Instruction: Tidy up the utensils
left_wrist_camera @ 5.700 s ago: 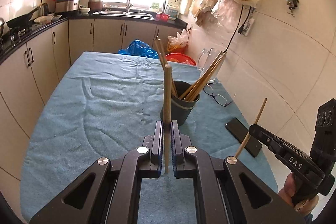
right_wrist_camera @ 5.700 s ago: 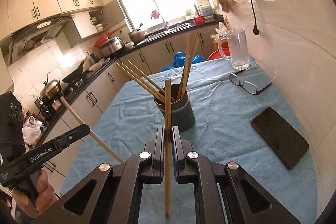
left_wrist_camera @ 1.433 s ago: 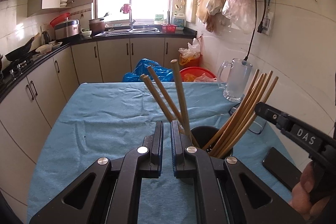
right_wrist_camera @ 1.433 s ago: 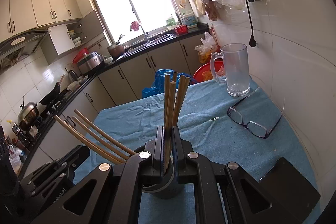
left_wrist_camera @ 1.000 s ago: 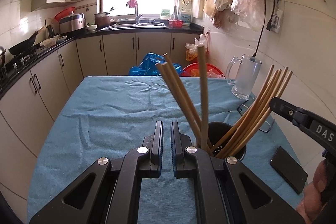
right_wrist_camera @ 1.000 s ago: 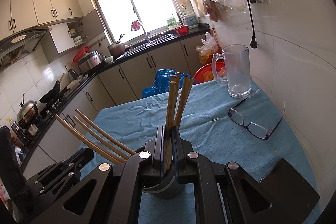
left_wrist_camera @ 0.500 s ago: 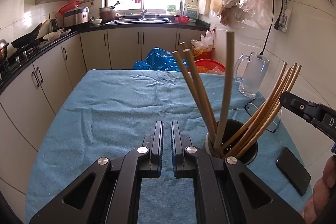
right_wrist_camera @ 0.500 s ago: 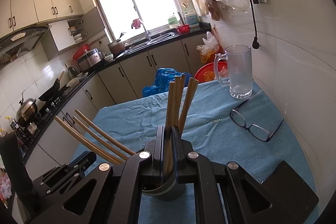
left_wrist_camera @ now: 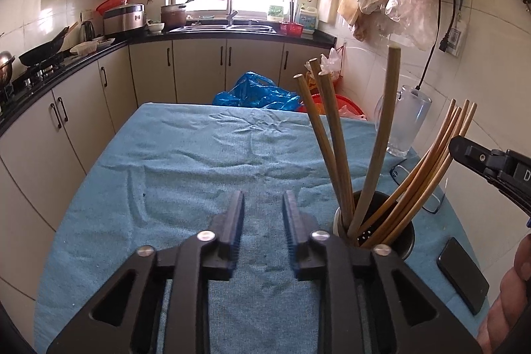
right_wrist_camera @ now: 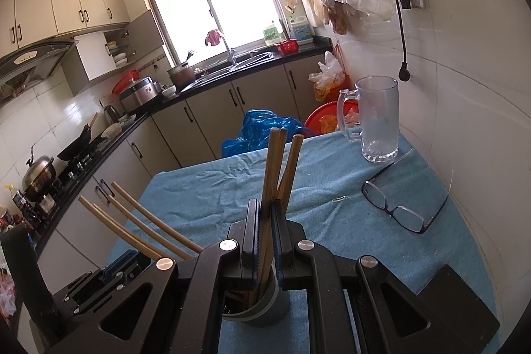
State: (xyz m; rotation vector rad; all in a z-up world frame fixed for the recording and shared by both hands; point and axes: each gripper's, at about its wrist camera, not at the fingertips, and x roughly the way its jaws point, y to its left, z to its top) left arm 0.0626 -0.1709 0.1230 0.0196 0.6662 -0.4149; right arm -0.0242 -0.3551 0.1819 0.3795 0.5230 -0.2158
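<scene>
1. Left gripper [left_wrist_camera: 262,228]: jaws stand apart with nothing between the blue-lined pads. It hangs over the blue cloth [left_wrist_camera: 199,161] just left of the holder, touching neither.

2. Right gripper [right_wrist_camera: 264,231]: jaws are drawn in close around a single chopstick [right_wrist_camera: 270,184]. The stick runs up between the pads and its lower end passes down into the holder directly below. Grip reads as clenched on that stick; whether its lower end touches the bottom of the holder cannot be told.

3. Chopstick holder [left_wrist_camera: 403,238]: a dark round cup with a perforated inner wall, upright on the cloth near the table's right side. In the right wrist view its grey rim [right_wrist_camera: 262,311] shows under the jaws.

4. Contents: one bundle of chopsticks [left_wrist_camera: 428,165] leans right toward the right gripper's nose, a second group [left_wrist_camera: 328,141] leans left, and one thicker stick [left_wrist_camera: 381,135] stands nearly upright between them.

5. Surroundings on the table — a glass mug [right_wrist_camera: 378,118] at the far right corner, spectacles [right_wrist_camera: 398,208] lying nearer, a dark phone [left_wrist_camera: 463,274] flat beside the holder. All are apart from the holder.

6. A hand [left_wrist_camera: 504,297] on the right gripper's handle shows at the lower right edge of the left wrist view.
</scene>
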